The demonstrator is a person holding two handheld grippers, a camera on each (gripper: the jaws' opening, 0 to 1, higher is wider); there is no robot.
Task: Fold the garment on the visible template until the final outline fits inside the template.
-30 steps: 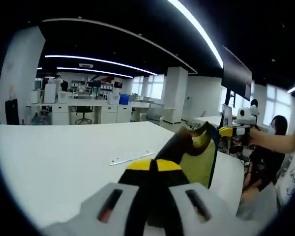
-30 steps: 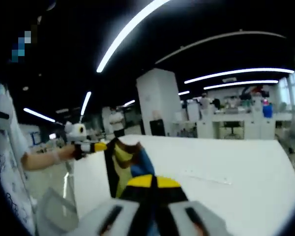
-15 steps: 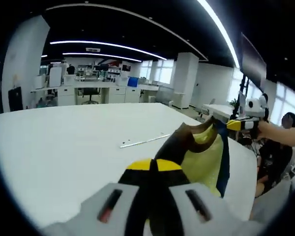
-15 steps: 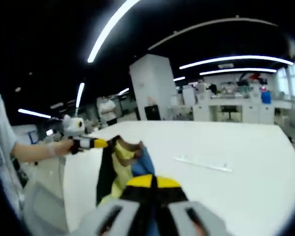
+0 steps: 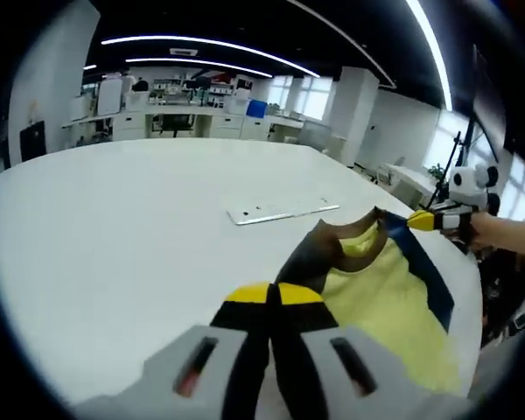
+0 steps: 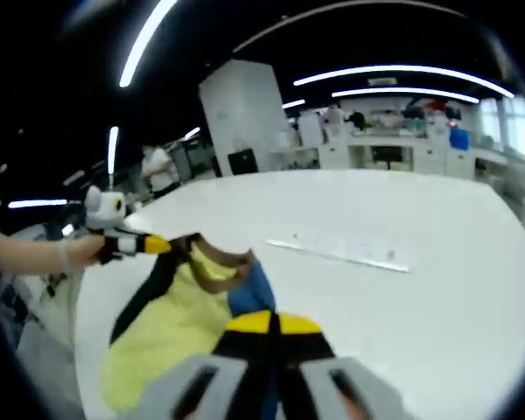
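both hand-held grippers, left (image 5: 272,297) and right (image 6: 272,322), are clamped on the yellow garment (image 5: 376,302), stretched between them above the white worktop (image 5: 114,227) near the clear template (image 5: 280,211).

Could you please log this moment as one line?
left tongs: shut on garment | right tongs: shut on garment | garment: held above table
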